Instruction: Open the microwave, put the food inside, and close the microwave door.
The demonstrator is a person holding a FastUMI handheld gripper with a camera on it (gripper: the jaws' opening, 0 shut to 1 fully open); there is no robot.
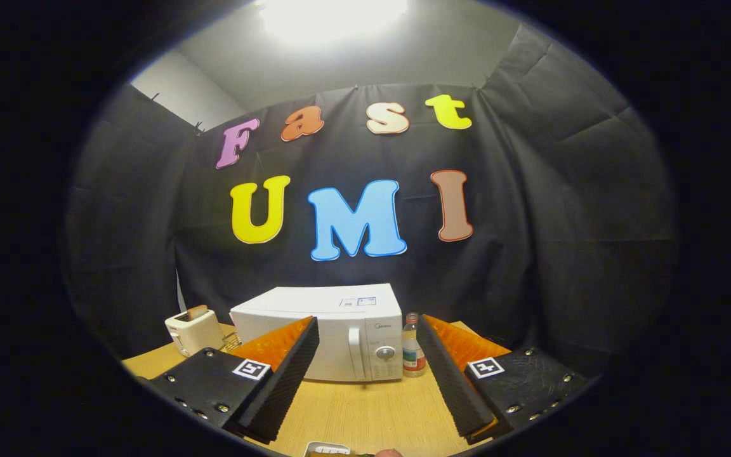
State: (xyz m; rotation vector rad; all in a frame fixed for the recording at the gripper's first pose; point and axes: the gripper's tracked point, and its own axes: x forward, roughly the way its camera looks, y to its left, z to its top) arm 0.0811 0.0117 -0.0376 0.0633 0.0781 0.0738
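While the microwave (330,336) sits with its door shut at the back of the counter (365,412), nothing of the job looks done yet: opening, loading and closing all seem left. What may be the food, a small white dish (326,449) just under the fingers at the near counter edge, is too cut off to be sure of. The hand-held gripper (368,368) hangs back from the microwave, level and pointed straight at its door handle (356,353), fingers spread wide with nothing between them. A toaster (193,330) stands left of the microwave, a small bottle (412,352) right.
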